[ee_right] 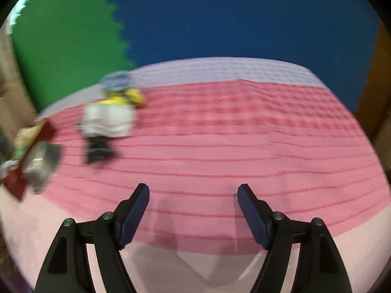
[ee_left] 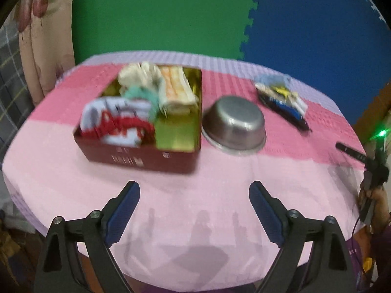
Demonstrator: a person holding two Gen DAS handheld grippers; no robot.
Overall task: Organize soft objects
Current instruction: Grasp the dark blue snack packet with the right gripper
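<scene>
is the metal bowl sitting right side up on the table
No, in the left wrist view the metal bowl rests upside down, rim on the pink tablecloth, beside the red box.

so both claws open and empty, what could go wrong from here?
1. The upturned steel bowl sits between the red tin box and the loose pile of socks, so a carry from the pile to the box may knock it.
2. The box already looks crowded with rolled cloths, so another item could spill over the rim.
3. Both views are motion-blurred, so aiming at the pile is unreliable.
</scene>
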